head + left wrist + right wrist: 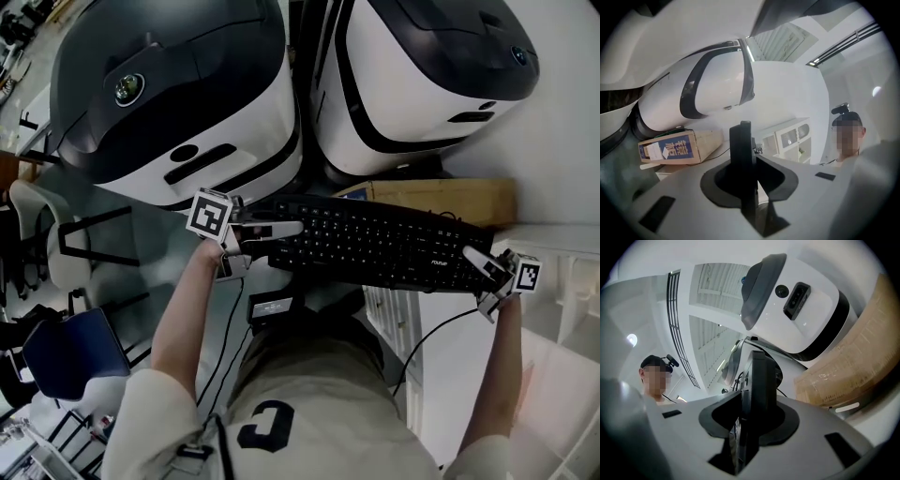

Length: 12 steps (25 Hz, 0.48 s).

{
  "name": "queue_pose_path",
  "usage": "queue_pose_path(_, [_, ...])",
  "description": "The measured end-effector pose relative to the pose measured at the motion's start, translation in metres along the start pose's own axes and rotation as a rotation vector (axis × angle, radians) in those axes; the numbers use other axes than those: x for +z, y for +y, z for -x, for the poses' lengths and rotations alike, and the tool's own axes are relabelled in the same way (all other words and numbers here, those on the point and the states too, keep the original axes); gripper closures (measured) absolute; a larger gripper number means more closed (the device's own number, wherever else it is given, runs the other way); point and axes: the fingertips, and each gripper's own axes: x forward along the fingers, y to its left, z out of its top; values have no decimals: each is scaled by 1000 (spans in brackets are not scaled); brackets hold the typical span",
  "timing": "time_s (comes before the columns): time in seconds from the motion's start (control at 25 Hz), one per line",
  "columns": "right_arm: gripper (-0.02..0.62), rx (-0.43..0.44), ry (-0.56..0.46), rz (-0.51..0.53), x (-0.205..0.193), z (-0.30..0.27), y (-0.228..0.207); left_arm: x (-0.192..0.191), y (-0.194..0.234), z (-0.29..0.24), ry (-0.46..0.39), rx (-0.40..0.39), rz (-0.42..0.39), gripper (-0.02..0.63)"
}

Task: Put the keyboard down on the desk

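gripping keyboard (375, 242) ends w/ left gripper (286, 232) & right gripper (478, 262)

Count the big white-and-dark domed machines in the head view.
2. The left machine fills the upper left, beyond the left end of the keyboard; the right machine sits upper right, above the cardboard box. Others may be out of frame.

Black full-size keyboard (375, 244), keys faced upward with pale lettering, was held aloft and roughly level, pinched at both short ends.
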Motion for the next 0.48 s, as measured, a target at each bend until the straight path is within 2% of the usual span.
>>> queue_pose_path(0.16, [474, 24, 35, 11, 0, -4, -6, -10, -2, 3, -39, 36, 15, 520])
queue_pose_path(0.28, [474, 9, 2, 13, -6, 7, 3, -8, -6, -9, -13, 1, 46, 518])
queue_pose_path(0.36, [474, 6, -24, -1, -9, 10, 2, -4, -5, -6, 12, 11, 41, 517])
queue_pose_path(0.48, [472, 17, -15, 20, -8, 1, 4, 6, -10, 1, -7, 17, 71, 517])
